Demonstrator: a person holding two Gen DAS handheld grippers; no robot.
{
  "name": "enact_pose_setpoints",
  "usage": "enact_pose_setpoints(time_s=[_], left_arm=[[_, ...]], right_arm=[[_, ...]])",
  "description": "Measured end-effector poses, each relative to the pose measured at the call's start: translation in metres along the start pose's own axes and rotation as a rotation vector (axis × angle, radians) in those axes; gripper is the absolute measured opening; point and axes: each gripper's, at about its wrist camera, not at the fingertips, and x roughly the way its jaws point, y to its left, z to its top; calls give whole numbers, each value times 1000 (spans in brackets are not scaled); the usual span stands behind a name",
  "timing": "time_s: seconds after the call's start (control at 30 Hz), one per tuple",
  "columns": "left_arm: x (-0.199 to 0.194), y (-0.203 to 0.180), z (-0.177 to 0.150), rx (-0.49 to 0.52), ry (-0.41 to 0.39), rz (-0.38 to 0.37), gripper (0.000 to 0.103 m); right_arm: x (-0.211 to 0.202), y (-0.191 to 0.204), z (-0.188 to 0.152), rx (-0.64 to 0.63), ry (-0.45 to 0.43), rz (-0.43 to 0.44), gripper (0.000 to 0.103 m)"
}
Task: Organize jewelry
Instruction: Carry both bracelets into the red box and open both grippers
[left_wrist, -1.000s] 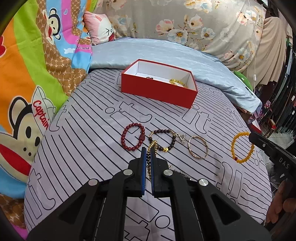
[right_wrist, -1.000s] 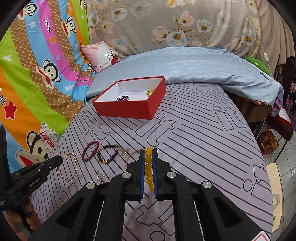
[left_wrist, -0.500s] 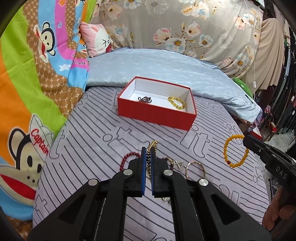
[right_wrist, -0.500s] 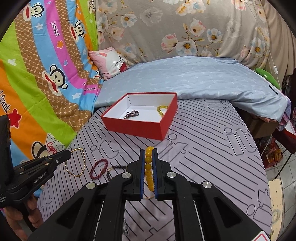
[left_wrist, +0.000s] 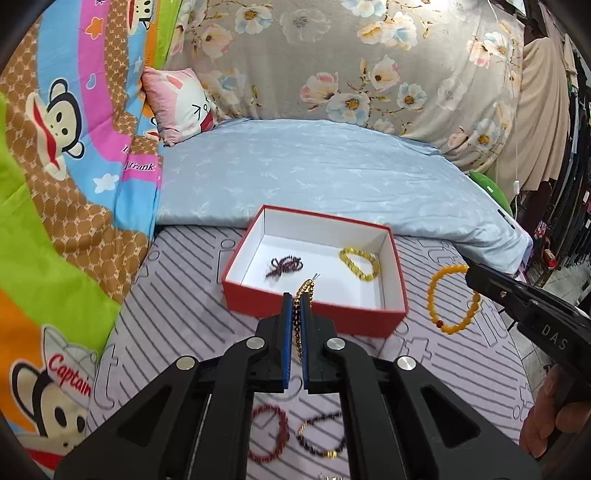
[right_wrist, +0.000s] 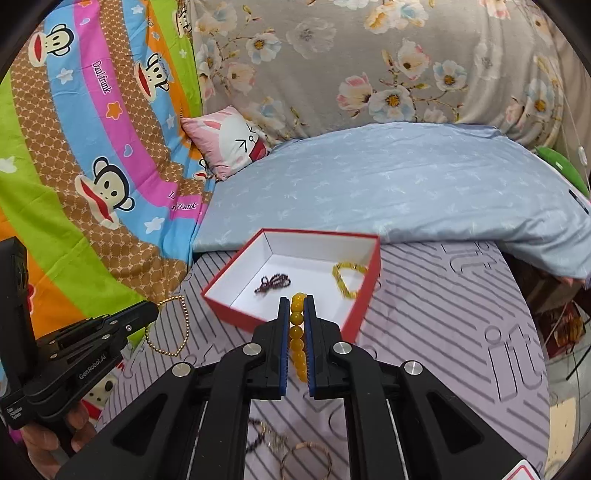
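From the left wrist camera, the left gripper (left_wrist: 294, 295) is hanging just short of the near wall of the red box (left_wrist: 314, 314), its blue-lined jaws clamped together on a thin gold bead chain (left_wrist: 305, 287). The chain is running up between the pads and poking out past the tips, over the box's near edge. The box is sitting open on the striped bedspread (left_wrist: 177, 306), close to its far edge where the pale blue quilt (left_wrist: 314, 173) is lying. Its inside is white, and it is holding a bunched dark purple bead strand (left_wrist: 285, 266) toward the left wall and a yellow faceted bracelet (left_wrist: 360, 263) toward the right wall. At the right, the right gripper (left_wrist: 471, 275) is reaching in, pinching an amber bead bracelet (left_wrist: 451, 299) that is hanging as an open loop. Nearer the bedspread's front edge, a red bead bracelet (left_wrist: 269, 432) and a dark bead bracelet with gold spacers (left_wrist: 319, 434) are lying side by side.

Through the right wrist camera, the right gripper (right_wrist: 296, 299) is squeezing the amber bead bracelet (right_wrist: 297, 332), with its round, glossy beads stacked in a row between the pads, just before the red box's (right_wrist: 236, 310) near corner. At the left, the left gripper (right_wrist: 155, 308) is carrying the gold bead chain (right_wrist: 168, 326) as a drooping loop. A thin bangle (right_wrist: 306, 461) is lying at the bedspread's front edge.
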Motion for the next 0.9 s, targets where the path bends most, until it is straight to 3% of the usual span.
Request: enact_pose_setpoints(time_s=[0.3,0.8,0.87,0.9], left_arm=[[57,1,30,0,28,1,4],[128,5,33,-11,94,18,4],[136,7,32,-20,101,18,4],[139,8,31,-29,104,17,4]], right_arm=[[63,4,29,-17,50,28,7],[134,-13,19,1,151,11,8],[140,-17,18,2,159,7,9],[141,-18,18,2,153,-5,14]])
